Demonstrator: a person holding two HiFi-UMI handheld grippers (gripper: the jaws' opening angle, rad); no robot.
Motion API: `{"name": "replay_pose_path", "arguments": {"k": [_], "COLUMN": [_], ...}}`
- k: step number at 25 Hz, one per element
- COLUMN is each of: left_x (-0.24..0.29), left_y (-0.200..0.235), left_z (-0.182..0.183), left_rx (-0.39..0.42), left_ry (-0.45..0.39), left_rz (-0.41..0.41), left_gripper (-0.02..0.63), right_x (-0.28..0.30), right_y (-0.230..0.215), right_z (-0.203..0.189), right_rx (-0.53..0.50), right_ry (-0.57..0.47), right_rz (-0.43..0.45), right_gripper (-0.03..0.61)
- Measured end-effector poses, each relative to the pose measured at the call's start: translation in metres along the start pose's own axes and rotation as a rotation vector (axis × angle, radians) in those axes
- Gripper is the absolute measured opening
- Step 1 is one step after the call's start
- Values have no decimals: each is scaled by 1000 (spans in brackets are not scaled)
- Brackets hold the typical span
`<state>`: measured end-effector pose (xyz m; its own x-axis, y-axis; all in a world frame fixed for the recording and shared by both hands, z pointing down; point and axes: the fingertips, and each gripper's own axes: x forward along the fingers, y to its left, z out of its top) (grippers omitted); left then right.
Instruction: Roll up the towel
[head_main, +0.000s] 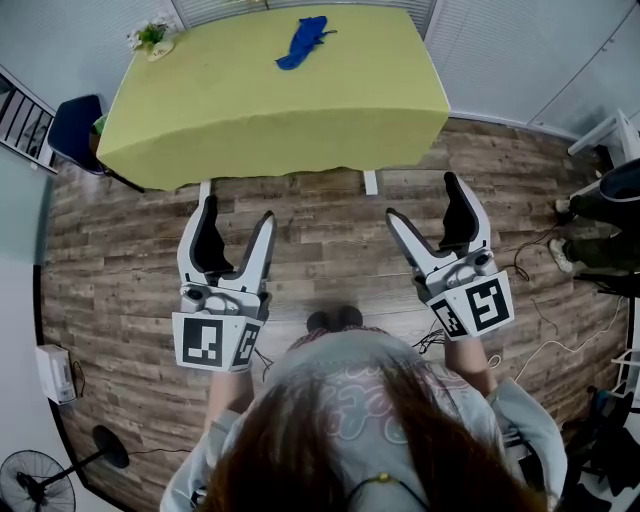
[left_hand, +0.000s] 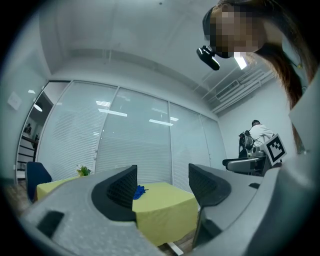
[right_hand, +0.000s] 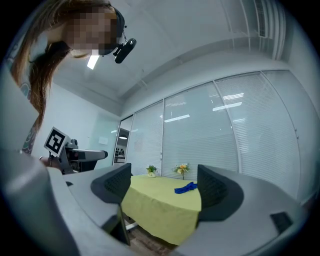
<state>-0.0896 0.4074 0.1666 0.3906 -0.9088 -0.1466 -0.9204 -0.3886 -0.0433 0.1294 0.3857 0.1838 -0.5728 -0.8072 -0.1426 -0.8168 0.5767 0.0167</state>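
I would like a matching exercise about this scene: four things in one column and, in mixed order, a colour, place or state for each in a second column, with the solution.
1. towel
2. table
3. chair
4. left claw

a. open, holding nothing
b. covered in yellow-green
c. dark blue, beside the table's left end in the head view
d. crumpled, lying on the table

Pairs: 1-d, 2-b, 3-c, 4-a

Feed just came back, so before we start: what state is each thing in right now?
Tablecloth: spread flat, draped over the edges.
Blue towel: crumpled, unrolled, on the tablecloth's far side.
Left gripper: open, empty.
Right gripper: open, empty.
Potted plant: upright, at the far left corner.
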Motion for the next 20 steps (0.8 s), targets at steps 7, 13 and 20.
{"name": "replay_pose_path", "arguments": {"k": [7,13,20], "left_x": [3,6,14], "left_y": [-8,-19,-31], "left_z": [1,0,-8], "left_rx": [12,22,23], "left_ry": [3,3,4], "left_rz": [5,15,35], "left_gripper": [290,290,290], "right_x": [-2,-5,-3], "right_y": [-7,-15,-27], "right_z": [0,0,-8], "right_rx": [3,-4,-2], "right_ry": [-1,-1,6], "right_rz": [19,42,82], "right_gripper": [400,400,400]}}
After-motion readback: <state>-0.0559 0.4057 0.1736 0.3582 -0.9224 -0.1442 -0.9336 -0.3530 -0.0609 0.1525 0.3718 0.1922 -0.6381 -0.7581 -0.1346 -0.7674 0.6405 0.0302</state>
